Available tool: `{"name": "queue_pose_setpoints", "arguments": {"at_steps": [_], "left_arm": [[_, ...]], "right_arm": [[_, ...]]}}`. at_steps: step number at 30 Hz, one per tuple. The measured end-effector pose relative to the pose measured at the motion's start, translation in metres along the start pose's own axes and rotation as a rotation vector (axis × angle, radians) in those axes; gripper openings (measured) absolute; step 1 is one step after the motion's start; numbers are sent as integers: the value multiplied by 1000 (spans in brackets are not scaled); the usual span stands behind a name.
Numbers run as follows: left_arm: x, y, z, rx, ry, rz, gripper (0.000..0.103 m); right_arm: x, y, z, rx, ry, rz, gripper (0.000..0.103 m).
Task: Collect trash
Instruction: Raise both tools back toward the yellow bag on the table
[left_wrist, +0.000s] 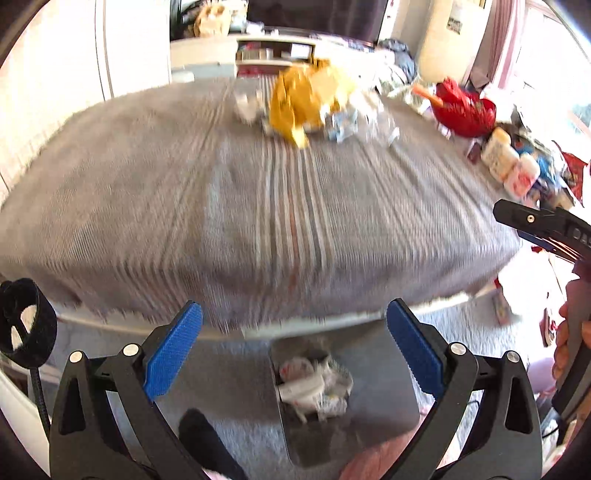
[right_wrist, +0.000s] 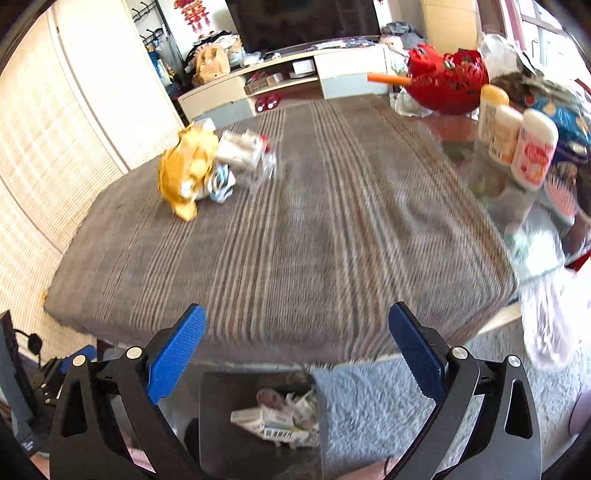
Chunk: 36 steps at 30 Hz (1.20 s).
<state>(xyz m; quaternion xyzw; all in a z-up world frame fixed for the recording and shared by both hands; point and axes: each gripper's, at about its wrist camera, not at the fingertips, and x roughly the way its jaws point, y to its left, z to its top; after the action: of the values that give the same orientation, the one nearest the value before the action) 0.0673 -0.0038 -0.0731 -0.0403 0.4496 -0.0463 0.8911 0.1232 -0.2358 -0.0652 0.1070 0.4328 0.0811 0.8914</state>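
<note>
A pile of trash lies at the far side of the grey striped tablecloth (left_wrist: 184, 206): a crumpled yellow bag (left_wrist: 303, 99), a blue-white wrapper (left_wrist: 341, 123) and clear plastic (left_wrist: 376, 110). In the right wrist view the yellow bag (right_wrist: 186, 170), white packaging (right_wrist: 240, 147) and wrapper (right_wrist: 221, 182) lie far left. A dark bin (left_wrist: 373, 376) with white trash inside stands on the floor below the near table edge, also in the right wrist view (right_wrist: 214, 417). My left gripper (left_wrist: 293, 354) and right gripper (right_wrist: 295, 354) are open and empty above the bin. The right gripper also shows at the left view's right edge (left_wrist: 532, 225).
A red basket (right_wrist: 447, 85) with a carrot, white bottles (right_wrist: 517, 136) and a pink brush (right_wrist: 561, 195) crowd the table's right side. A TV stand (right_wrist: 280, 85) is behind. Grey carpet (right_wrist: 388, 398) covers the floor.
</note>
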Motion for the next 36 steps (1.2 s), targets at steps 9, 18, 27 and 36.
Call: {"name": "queue_pose_setpoints", "arguments": {"at_steps": [9, 18, 27, 36], "left_arm": [[13, 18, 76, 16, -51, 79, 95], [39, 39, 123, -13, -67, 90, 95], [70, 42, 145, -1, -46, 95, 95], [90, 28, 172, 4, -55, 46, 95]], "right_arm": [[39, 6, 55, -4, 14, 21, 100], [80, 12, 99, 3, 20, 43, 94], [128, 13, 117, 48, 77, 111, 76], [151, 19, 120, 26, 117, 176, 43]]}}
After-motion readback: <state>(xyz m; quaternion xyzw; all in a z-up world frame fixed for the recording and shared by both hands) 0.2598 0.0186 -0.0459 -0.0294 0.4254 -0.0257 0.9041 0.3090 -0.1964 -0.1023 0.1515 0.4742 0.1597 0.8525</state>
